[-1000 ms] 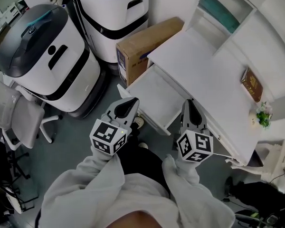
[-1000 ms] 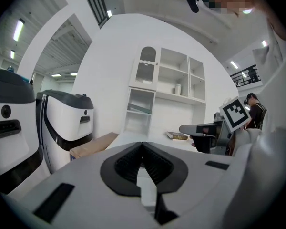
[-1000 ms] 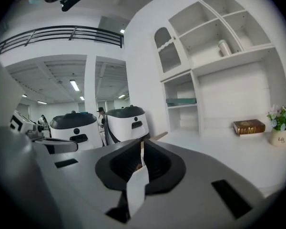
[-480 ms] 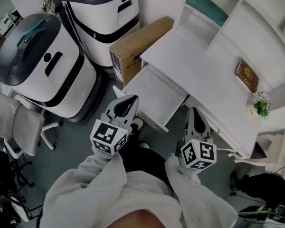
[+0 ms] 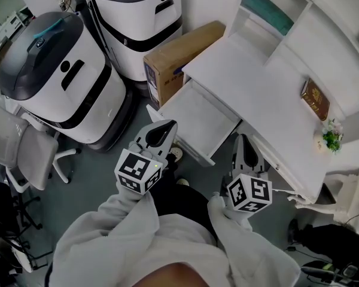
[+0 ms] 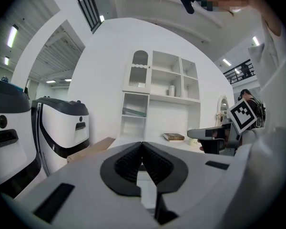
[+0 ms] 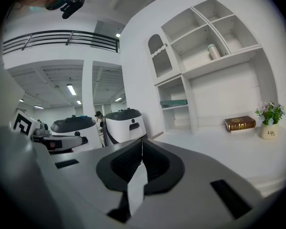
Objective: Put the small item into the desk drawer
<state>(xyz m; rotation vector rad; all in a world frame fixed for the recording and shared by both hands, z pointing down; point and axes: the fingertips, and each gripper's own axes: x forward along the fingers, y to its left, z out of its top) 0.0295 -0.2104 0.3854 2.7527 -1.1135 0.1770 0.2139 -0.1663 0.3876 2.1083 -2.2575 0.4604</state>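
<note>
The white desk (image 5: 269,100) has its drawer (image 5: 198,117) pulled out toward me, and only its pale bottom shows inside. My left gripper (image 5: 166,127) hovers above the floor just left of the drawer's front corner, shut and holding nothing. The right gripper (image 5: 243,138) sits at the desk's front edge, right of the drawer, also shut and holding nothing. In the left gripper view the jaws (image 6: 142,145) meet, as they do in the right gripper view (image 7: 142,143). A brown book (image 5: 315,99) and a small potted plant (image 5: 331,140) rest on the desk top.
A cardboard box (image 5: 180,54) stands against the desk's left end. Two large white-and-black machines (image 5: 57,79) (image 5: 139,14) stand behind it. An office chair (image 5: 21,154) is at the left. Shelves (image 5: 269,11) rise behind the desk.
My right gripper has drawn back a little from the drawer's right corner toward me. The left gripper has stayed where it was.
</note>
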